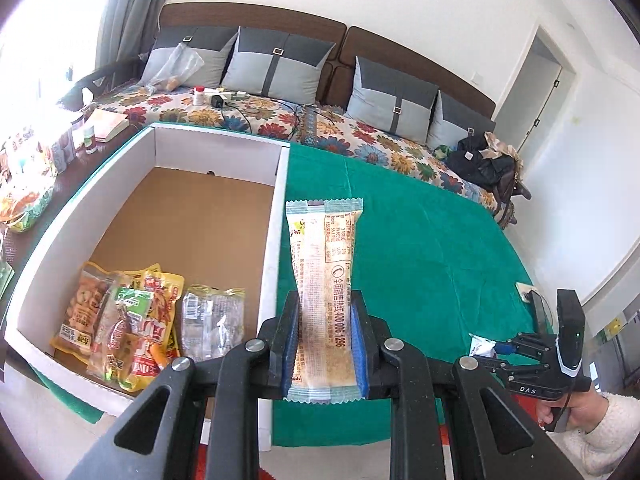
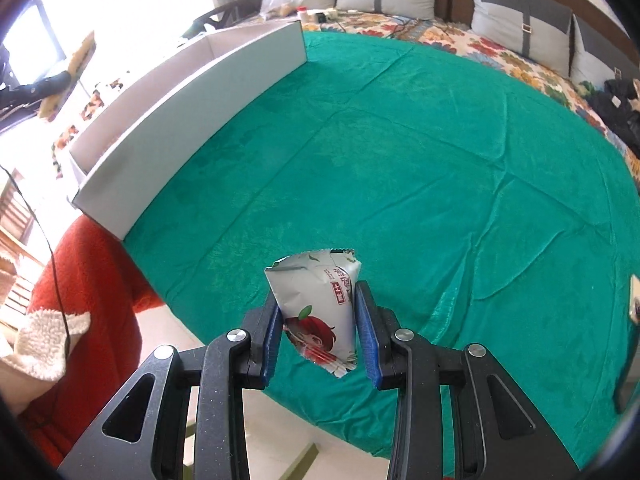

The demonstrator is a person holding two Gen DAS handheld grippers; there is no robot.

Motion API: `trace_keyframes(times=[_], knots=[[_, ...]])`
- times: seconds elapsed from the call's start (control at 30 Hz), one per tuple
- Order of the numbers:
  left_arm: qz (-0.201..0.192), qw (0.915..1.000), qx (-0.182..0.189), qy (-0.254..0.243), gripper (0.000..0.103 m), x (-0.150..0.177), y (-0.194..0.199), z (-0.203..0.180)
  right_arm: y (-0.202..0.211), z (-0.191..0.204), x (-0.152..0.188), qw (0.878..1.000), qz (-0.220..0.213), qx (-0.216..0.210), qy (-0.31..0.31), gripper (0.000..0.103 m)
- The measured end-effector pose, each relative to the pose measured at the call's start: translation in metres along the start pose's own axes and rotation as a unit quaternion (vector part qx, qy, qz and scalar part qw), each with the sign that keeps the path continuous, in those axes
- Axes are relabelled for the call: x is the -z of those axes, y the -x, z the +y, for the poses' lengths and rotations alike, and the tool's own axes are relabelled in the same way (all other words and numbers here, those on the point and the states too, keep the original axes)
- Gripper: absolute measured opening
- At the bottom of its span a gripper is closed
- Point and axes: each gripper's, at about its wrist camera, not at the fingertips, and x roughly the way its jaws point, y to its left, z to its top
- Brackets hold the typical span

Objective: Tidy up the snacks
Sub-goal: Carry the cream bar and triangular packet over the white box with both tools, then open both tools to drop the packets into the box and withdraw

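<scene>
A long snack bar (image 1: 326,300) is clamped btwn the blue pads of the left gripper (image 1: 326,344), low-center in the left wrist view. Its long axis runs straight up the frame, away from the cam, printed back side up, far crimped end out over the green cloth (image 1: 420,248) just right of the box wall. The white cardboard box (image 1: 276,208) is seen at center-left, w/ several snack packs (image 1: 132,320) piled in its lower-left corner. The left tool is pitched down at the table.

The right gripper (image 2: 318,332) is closed on a white pouch w/ a red-haired cartoon figure (image 2: 320,312), bottom-center of the right wrist view. The pouch is tilted, crumpled top edge toward upper frame, lower corner hanging below the pads. It's held over the cloth near the table's near edge, well apart from the box at upper left. In the left view's lower right, the right tool is gripped by a hand (image 1: 560,412) in a fuzzy white sleeve (image 1: 600,436).
</scene>
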Motion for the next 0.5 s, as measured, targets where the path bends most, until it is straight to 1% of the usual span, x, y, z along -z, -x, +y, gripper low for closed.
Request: trace_keyframes(times=[0.13, 0.27, 0.37, 0.5], knots=[[-0.004, 0.9984, -0.045, 0.034, 0.022, 0.002, 0.01, 0.048, 0.011, 0.036, -0.03, 0.999, -0.023, -0.037, 0.014, 0.036], [-0.005, 0.9946, -0.069, 0.077, 0.022, 0.002, 0.021, 0.093, 0.017, 0.08, -0.071, 0.996, -0.04, -0.074, 0.04, 0.036], [0.003, 0.9929, -0.082, 0.086, 0.022, 0.0, 0.022, 0.111, 0.015, 0.111, -0.103, 0.991, -0.047, -0.112, 0.048, 0.036], [0.015, 0.9909, -0.096, 0.094, 0.022, 0.0, 0.015, 0.125, -0.002, 0.151, -0.136, 0.987, -0.039, -0.15, 0.052, 0.036]])
